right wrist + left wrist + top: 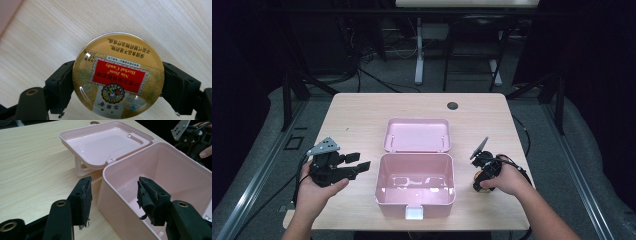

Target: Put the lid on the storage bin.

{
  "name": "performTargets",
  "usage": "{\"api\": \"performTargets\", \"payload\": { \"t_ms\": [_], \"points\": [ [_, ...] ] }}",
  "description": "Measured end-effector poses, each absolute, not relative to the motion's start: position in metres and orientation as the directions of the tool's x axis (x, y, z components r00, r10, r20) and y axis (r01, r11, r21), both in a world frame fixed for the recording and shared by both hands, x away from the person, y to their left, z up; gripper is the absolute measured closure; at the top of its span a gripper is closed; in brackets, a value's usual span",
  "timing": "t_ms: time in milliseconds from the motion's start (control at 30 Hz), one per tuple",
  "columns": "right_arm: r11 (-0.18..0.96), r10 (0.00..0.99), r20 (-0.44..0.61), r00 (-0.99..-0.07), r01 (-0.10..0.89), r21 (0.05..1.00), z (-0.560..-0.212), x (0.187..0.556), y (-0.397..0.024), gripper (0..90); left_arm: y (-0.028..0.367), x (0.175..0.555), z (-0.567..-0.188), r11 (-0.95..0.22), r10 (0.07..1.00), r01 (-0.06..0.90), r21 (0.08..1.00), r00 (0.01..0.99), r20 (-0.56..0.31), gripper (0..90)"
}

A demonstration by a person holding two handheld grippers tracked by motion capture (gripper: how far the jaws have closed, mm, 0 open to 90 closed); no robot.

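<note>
An open pink plastic box (414,202) stands mid-table, and its lid (417,135) is folded back flat behind it. The box looks empty in the left gripper view, where its near wall (117,202) and lid (105,145) lie just ahead. My left gripper (361,161) is held open to the left of the box, and nothing sits between its jaws (113,195). Right of the box, my right gripper (483,184) points down at the table. It is shut on a round gold herbal candy tin (117,75) with a red label. Whether the tin touches the table I cannot tell.
A white latch (414,212) sticks out at the box's front, near the table's front edge. A black grommet (453,105) sits at the back of the table. Bare wood (352,120) lies to the left of the lid. Desk legs and cables stand on the floor beyond.
</note>
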State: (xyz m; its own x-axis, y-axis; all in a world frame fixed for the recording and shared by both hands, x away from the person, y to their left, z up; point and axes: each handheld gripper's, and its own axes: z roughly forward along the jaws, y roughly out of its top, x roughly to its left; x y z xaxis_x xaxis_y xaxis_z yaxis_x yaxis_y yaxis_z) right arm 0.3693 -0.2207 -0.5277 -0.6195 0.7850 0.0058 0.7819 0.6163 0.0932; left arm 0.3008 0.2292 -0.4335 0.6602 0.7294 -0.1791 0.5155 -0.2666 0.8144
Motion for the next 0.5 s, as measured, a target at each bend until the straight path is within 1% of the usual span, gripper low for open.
{"api": "performTargets", "payload": {
  "t_ms": [500],
  "points": [
    [0.644,0.763,-0.005,-0.647,0.759,0.096,-0.507,0.368,-0.209,19.6,0.23,0.301,-0.434,-0.271,0.732,0.517,0.812,0.658,-0.175,44.7]
  ]
}}
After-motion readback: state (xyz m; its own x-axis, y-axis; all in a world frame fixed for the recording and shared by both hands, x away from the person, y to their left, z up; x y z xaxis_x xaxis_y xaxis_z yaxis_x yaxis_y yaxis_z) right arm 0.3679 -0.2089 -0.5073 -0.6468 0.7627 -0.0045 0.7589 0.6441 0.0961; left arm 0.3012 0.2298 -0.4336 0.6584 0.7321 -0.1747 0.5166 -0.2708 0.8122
